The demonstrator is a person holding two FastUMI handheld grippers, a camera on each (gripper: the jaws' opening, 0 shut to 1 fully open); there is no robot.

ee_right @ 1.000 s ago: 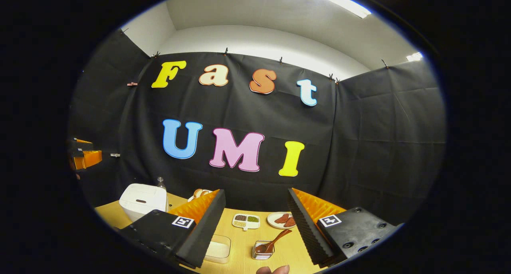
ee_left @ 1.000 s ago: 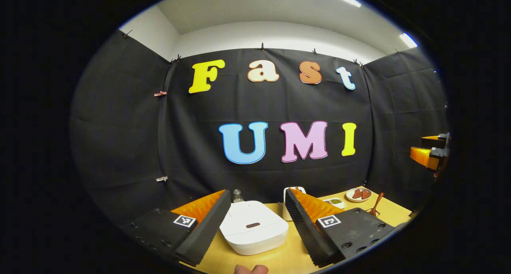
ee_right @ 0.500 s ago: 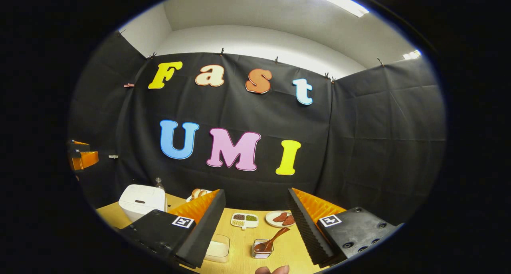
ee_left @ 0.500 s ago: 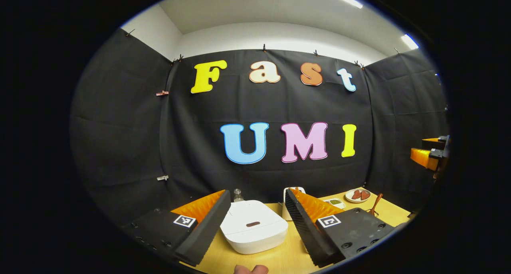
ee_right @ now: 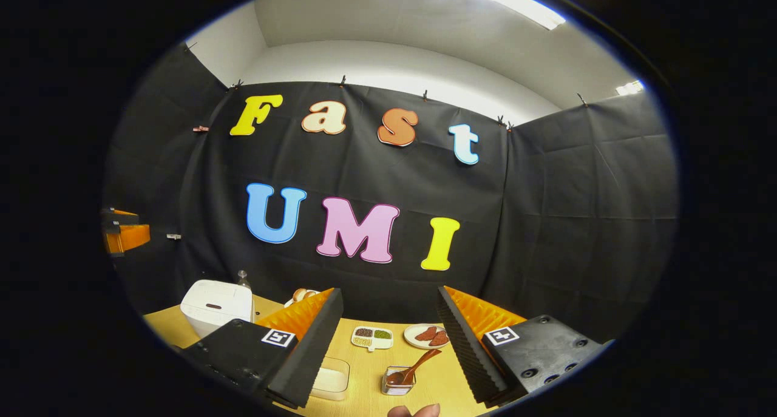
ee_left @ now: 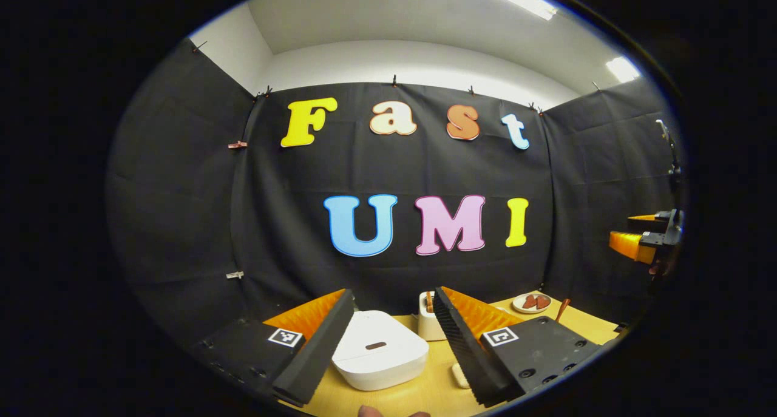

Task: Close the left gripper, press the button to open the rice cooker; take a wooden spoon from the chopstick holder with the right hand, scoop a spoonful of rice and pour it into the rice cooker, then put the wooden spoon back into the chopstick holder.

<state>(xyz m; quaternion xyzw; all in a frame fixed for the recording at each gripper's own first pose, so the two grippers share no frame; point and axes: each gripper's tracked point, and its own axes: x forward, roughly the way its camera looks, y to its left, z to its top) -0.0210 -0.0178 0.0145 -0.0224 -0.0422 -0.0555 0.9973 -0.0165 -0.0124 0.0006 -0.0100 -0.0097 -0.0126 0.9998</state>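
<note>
Both the left gripper [ee_left: 393,344] and the right gripper [ee_right: 388,344] are wide open and hold nothing. The white rice cooker [ee_left: 379,357] sits shut on the table [ee_left: 425,393] in front of the left gripper. The wooden spoon [ee_right: 416,367] leans in its holder [ee_right: 397,382] near the right gripper.

1. Smooth, matt white plastic rice cooker [ee_left: 379,351].
2. Pale wood-grain desk [ee_right: 370,374].
3. Glossy brown wooden spoon [ee_right: 413,368] in a clear chopstick holder [ee_right: 397,382].
4. Ridged black foam finger pads [ee_right: 458,344].
</note>
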